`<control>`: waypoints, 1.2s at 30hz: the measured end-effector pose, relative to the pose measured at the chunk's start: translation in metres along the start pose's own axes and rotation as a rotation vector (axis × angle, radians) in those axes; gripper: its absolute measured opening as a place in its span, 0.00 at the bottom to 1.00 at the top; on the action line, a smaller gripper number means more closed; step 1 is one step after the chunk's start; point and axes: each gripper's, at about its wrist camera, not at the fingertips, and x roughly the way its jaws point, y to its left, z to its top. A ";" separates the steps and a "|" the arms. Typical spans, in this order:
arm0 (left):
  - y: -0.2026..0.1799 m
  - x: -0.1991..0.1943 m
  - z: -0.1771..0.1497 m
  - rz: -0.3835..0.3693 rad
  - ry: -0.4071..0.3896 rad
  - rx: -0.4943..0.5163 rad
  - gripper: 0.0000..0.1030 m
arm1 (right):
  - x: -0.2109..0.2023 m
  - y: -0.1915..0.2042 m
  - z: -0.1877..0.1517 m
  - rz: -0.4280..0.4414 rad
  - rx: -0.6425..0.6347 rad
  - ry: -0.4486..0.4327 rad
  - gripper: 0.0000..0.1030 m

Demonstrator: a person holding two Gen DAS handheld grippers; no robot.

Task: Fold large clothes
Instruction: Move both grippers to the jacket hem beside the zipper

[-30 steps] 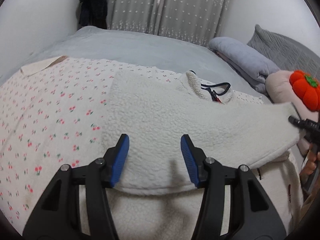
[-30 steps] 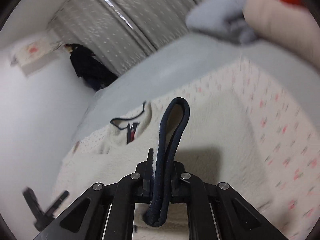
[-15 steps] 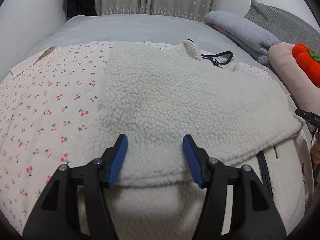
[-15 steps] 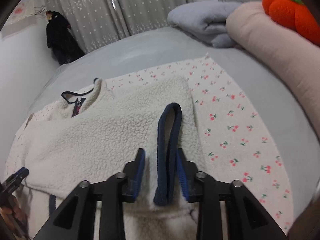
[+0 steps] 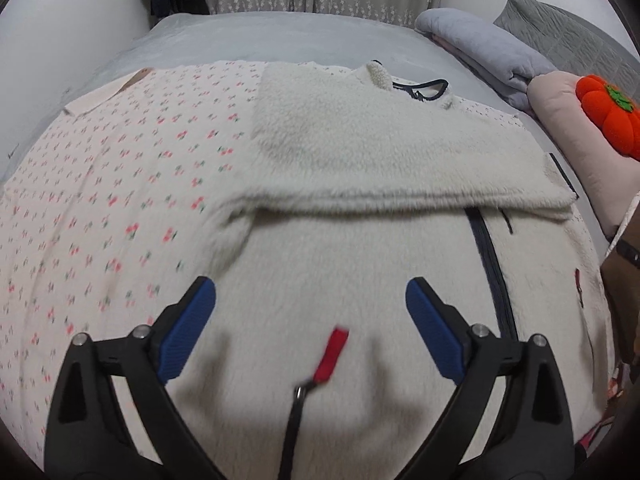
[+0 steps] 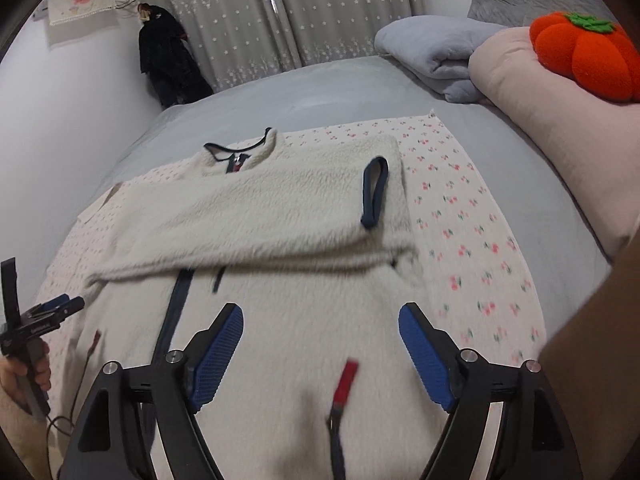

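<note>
A cream fleece jacket [image 5: 360, 248] lies on a cherry-print sheet [image 5: 100, 184] on the bed, front up, with a navy zipper [image 5: 490, 256]. Both sleeves are folded across the chest; the top sleeve's navy cuff [image 6: 374, 192] lies flat near the jacket's right edge. My left gripper [image 5: 310, 332] is open and empty above the jacket's lower body. My right gripper [image 6: 320, 344] is open and empty above the lower body too. The left gripper also shows at the left edge of the right wrist view [image 6: 52, 310].
A folded grey blanket [image 6: 432, 52], a pink pillow [image 6: 532, 92] and an orange pumpkin plush [image 6: 584, 60] lie at the bed's right side. Grey curtains [image 6: 280, 16] and a dark hanging garment [image 6: 168, 60] are at the far wall. A red tag [image 5: 332, 354] dangles between my left fingers.
My right gripper has opened and let go of the navy cuff, which now lies on the jacket. Both grippers have pulled back toward the jacket's hem and opened wider.
</note>
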 end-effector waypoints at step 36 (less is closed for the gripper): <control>0.047 -0.030 -0.157 -0.232 0.244 -0.100 0.96 | -0.056 -0.053 -0.196 0.075 0.130 0.076 0.84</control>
